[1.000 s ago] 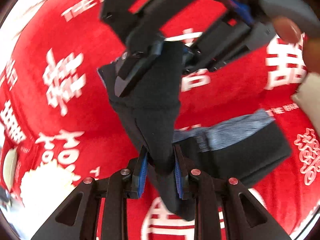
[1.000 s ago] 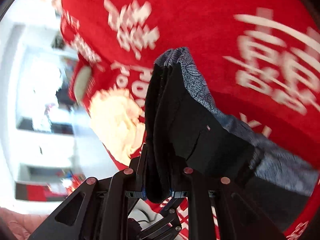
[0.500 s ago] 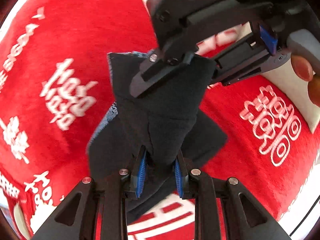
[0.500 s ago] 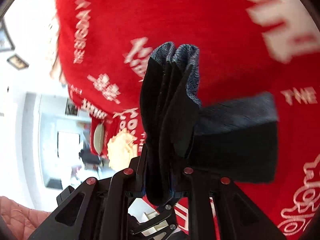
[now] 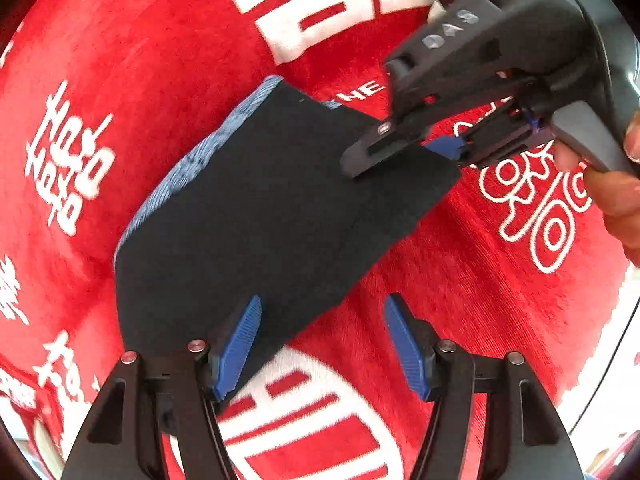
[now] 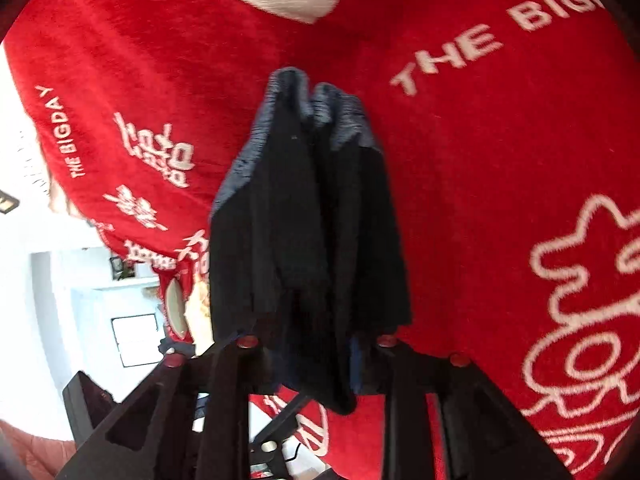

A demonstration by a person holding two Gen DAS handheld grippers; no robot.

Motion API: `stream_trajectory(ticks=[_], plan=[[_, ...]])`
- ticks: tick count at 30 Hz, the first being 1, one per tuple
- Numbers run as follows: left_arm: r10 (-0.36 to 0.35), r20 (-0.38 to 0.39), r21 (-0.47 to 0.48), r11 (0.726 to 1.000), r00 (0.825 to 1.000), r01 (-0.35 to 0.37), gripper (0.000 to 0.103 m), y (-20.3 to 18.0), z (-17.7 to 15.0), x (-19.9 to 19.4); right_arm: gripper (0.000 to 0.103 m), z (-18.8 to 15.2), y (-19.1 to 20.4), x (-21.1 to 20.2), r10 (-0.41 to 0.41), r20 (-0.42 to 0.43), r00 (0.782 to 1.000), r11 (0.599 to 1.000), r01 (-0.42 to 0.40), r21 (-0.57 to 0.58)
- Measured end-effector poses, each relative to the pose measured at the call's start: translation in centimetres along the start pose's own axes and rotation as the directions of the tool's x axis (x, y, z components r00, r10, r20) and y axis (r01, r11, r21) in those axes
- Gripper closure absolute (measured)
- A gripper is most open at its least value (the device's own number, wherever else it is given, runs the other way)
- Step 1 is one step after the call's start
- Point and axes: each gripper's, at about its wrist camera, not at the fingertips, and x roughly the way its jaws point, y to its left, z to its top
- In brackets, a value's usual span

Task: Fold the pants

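The dark pants [image 5: 260, 220] with a blue-grey patterned waistband lie folded in a flat bundle on the red blanket [image 5: 160, 60]. My left gripper [image 5: 322, 344] is open, its blue pads spread, and the left pad rests over the near edge of the pants. My right gripper [image 5: 400, 156] shows at the upper right of the left wrist view, its fingers on the far corner of the pants. In the right wrist view the pants [image 6: 308, 240] bunch up between the fingers of my right gripper [image 6: 316, 360], which is shut on them.
The red blanket [image 6: 500, 160] with white lettering and symbols covers the whole surface. Its edge and a bright room [image 6: 60, 300] show at the left of the right wrist view. A person's hand [image 5: 616, 184] holds the right gripper.
My left gripper has opened and let go of the pants. The pants have come down from hanging to lying flat on the blanket. My right gripper keeps its hold.
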Motion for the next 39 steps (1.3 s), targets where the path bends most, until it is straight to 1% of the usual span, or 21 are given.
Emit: stream_trajectory(ticks=[2, 3, 5, 6, 8, 9, 10, 13, 15, 18, 19, 21, 23, 25, 27, 28, 30, 33, 35, 37, 39], plan=[[-0.02, 0.006, -0.07, 0.997, 1.0, 0.021, 0.037, 2.2, -0.5, -1.0, 0.049, -0.2, 0.6, -0.6, -0.07, -0.003, 0.998, 0.998, 0.07, -0.006], [-0.021, 0.009, -0.105, 0.994, 1.0, 0.022, 0.037, 3.1, -0.7, -1.4, 0.041, -0.3, 1.2, -1.2, -0.147, 0.005, 0.989, 0.989, 0.147, -0.018], [-0.009, 0.007, -0.208, 0.978, 1.0, 0.011, 0.037, 6.4, -1.0, -2.0, 0.041, -0.3, 1.8, -2.4, -0.239, 0.032, 0.97, 0.97, 0.24, -0.029], [0.001, 0.003, -0.256, 0.967, 1.0, 0.0, 0.037, 8.2, -1.0, -2.2, 0.041, -0.3, 2.3, -2.9, -0.277, 0.056, 0.959, 0.96, 0.279, -0.03], [0.022, -0.003, -0.332, 0.943, 1.0, -0.022, 0.037, 11.5, -1.0, -2.1, 0.046, -0.3, 3.1, -3.7, -0.309, 0.09, 0.947, 0.949, 0.313, -0.034], [0.032, -0.011, -0.36, 0.932, 0.999, -0.034, 0.037, 13.2, -1.3, -1.7, 0.055, -0.2, 3.8, -3.9, -0.314, 0.107, 0.943, 0.947, 0.32, -0.043], [0.031, -0.021, -0.386, 0.922, 0.999, -0.036, 0.037, 14.5, -1.4, -1.4, 0.061, -0.1, 4.7, -3.9, -0.318, 0.117, 0.941, 0.944, 0.326, -0.056], [-0.021, -0.058, -0.473, 0.881, 0.998, -0.009, 0.037, 17.7, -2.0, 0.5, 0.063, 0.3, 7.6, -2.5, -0.337, 0.12, 0.934, 0.928, 0.351, -0.126], [-0.066, -0.078, -0.527, 0.85, 0.995, 0.015, 0.037, 18.6, -2.4, 1.8, 0.063, 0.1, 8.9, -1.2, -0.364, 0.11, 0.925, 0.906, 0.379, -0.19], [-0.131, -0.109, -0.584, 0.81, 0.985, 0.043, 0.037, 19.3, -3.7, 4.1, 0.063, -0.2, 10.4, 0.7, -0.43, 0.101, 0.897, 0.858, 0.441, -0.265], [-0.14, -0.114, -0.594, 0.803, 0.983, 0.046, 0.037, 19.3, -4.1, 4.7, 0.063, -0.3, 10.4, 1.5, -0.452, 0.096, 0.887, 0.844, 0.46, -0.277], [-0.141, -0.113, -0.608, 0.792, 0.984, 0.044, 0.031, 19.1, -5.0, 5.5, 0.064, -0.5, 9.4, 2.6, -0.493, 0.087, 0.866, 0.821, 0.496, -0.284], [-0.171, -0.103, -0.637, 0.768, 0.98, 0.067, 0.031, 19.2, -5.5, 6.3, 0.064, -1.0, 8.6, 3.3, -0.528, 0.087, 0.845, 0.798, 0.529, -0.29], [-0.184, -0.096, -0.659, 0.748, 0.978, 0.077, 0.031, 19.3, -5.7, 6.7, 0.064, -1.6, 8.7, 4.0, -0.547, 0.107, 0.83, 0.776, 0.551, -0.308], [-0.179, -0.092, -0.653, 0.753, 0.979, 0.076, 0.03, 19.2, -5.7, 6.7, 0.064, -2.4, 8.8, 4.0, -0.563, 0.135, 0.816, 0.747, 0.572, -0.339], [-0.173, -0.093, -0.648, 0.758, 0.98, 0.072, 0.024, 19.1, -5.7, 6.7, 0.063, -2.8, 8.8, 4.1, -0.57, 0.147, 0.808, 0.734, 0.582, -0.351], [-0.17, -0.108, -0.645, 0.761, 0.98, 0.061, 0.016, 19.4, -5.6, 7.0, 0.062, -3.0, 8.5, 4.0, -0.569, 0.151, 0.809, 0.74, 0.583, -0.335], [-0.193, -0.1, -0.666, 0.742, 0.976, 0.078, 0.016, 19.8, -5.8, 7.4, 0.061, -3.0, 8.0, 3.7, -0.558, 0.146, 0.817, 0.759, 0.573, -0.309], [-0.188, -0.098, -0.666, 0.742, 0.977, 0.075, 0.016, 19.9, -5.8, 7.6, 0.06, -3.0, 8.0, 3.7, -0.561, 0.148, 0.814, 0.755, 0.577, -0.312], [-0.18, -0.098, -0.664, 0.745, 0.979, 0.07, 0.016, 19.8, -5.7, 7.7, 0.055, -3.1, 7.9, 3.8, -0.575, 0.159, 0.802, 0.738, 0.593, -0.321], [-0.179, -0.097, -0.667, 0.742, 0.979, 0.069, 0.016, 19.8, -5.7, 7.8, 0.05, -3.1, 7.5, 3.5, -0.575, 0.161, 0.802, 0.746, 0.595, -0.3]])
